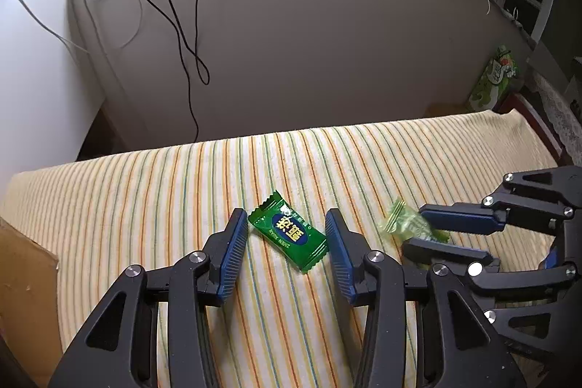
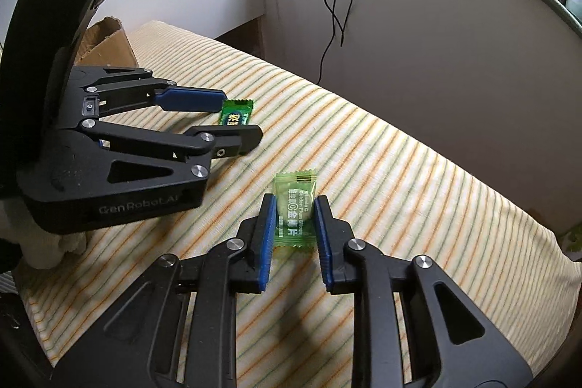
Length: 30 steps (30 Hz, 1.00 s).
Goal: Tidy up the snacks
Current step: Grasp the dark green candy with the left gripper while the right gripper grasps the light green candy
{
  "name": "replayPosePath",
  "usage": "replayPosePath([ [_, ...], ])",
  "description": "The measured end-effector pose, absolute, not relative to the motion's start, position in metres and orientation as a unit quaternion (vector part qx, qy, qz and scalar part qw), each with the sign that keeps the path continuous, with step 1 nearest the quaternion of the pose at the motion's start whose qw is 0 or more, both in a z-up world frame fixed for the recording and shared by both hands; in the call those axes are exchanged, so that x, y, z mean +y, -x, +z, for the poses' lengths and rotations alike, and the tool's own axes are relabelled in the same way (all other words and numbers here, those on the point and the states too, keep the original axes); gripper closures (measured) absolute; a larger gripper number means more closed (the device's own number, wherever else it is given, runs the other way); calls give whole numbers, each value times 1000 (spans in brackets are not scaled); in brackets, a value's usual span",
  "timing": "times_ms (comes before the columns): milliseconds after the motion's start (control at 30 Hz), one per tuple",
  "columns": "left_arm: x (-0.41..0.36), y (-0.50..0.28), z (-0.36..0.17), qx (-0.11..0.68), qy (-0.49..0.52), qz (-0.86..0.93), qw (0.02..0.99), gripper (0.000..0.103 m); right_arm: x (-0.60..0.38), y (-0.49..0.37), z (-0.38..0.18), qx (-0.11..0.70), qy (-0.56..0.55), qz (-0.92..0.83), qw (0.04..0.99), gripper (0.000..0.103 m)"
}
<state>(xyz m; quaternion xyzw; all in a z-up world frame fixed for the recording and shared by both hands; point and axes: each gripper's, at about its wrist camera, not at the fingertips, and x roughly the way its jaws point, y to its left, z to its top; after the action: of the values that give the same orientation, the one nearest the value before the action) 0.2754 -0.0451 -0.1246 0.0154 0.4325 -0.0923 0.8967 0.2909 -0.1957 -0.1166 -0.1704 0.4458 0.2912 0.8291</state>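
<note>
I see the striped cloth covering the whole work surface under both tools, its orange and green lines running away from me toward a plain beige wall with black cables hanging down it. At the left edge of the cloth sits a cardboard box, with a torn flap showing in the right wrist view. My left gripper points down at the cloth with its blue pads spread, and the dark green candy lies flat on the cloth between them at a slant; the left pad is right at its upper corner, the right pad is close to its other side, and neither is pressing on it, so this tool is released. My right gripper is just beside it on the cloth, clenched on the pale green candy, both pads pressed against the long sides of the wrapper. The wrapper's crimped ends stick out above and below the pads. The two candies are near each other but apart.
</note>
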Motion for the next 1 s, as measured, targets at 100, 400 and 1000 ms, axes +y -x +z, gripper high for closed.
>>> replayPosePath([
  [100,-47,-272,-124,431,-19,-95,897,75,-198,-290,-114,445,165,287,832,81],
  [400,-42,-253,-121,431,-2,-109,896,77,-196,-280,-101,436,162,281,839,81],
  [1000,11,-182,-61,365,35,-114,923,78,-199,-250,-51,401,143,298,854,81],
])
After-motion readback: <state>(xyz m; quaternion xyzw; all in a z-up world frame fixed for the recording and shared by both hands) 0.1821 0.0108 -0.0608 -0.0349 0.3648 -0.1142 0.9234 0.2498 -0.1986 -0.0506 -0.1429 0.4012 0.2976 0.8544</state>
